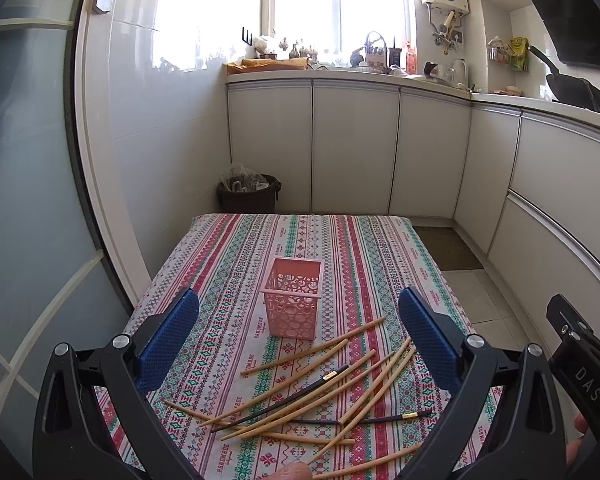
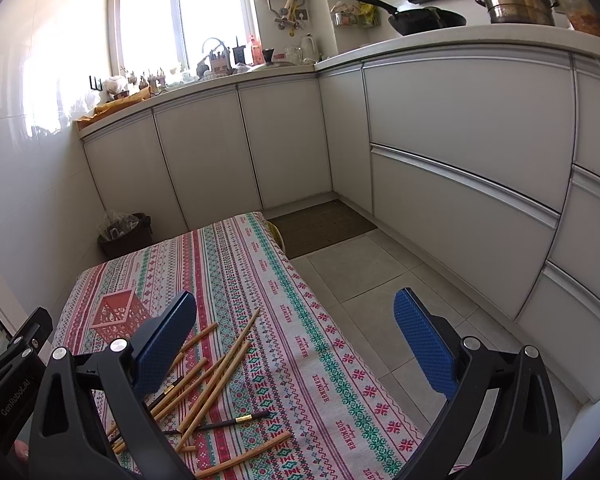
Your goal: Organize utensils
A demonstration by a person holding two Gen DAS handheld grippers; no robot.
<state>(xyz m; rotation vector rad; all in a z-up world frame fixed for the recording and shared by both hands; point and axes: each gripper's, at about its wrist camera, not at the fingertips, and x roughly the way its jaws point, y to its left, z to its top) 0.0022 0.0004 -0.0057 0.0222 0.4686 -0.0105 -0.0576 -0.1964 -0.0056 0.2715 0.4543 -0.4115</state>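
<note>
Both the left tongs and right tongs gape wide and empty; gripping the criss-crossed chopsticks at lower centre may drag neighbours off the table or tip the light pink basket.

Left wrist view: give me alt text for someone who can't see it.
The open left gripper hovers over scattered bamboo and black chopsticks on a striped tablecloth, with an empty pink holder standing upright just beyond them. White kitchen cabinets fill the background.

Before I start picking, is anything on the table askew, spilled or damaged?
Only the chopsticks: they lie scattered and crisscrossed on the tablecloth in front of the pink holder, two black ones mixed among the bamboo. The holder stands upright and looks empty. No visible damage. Both grippers are open.
</note>
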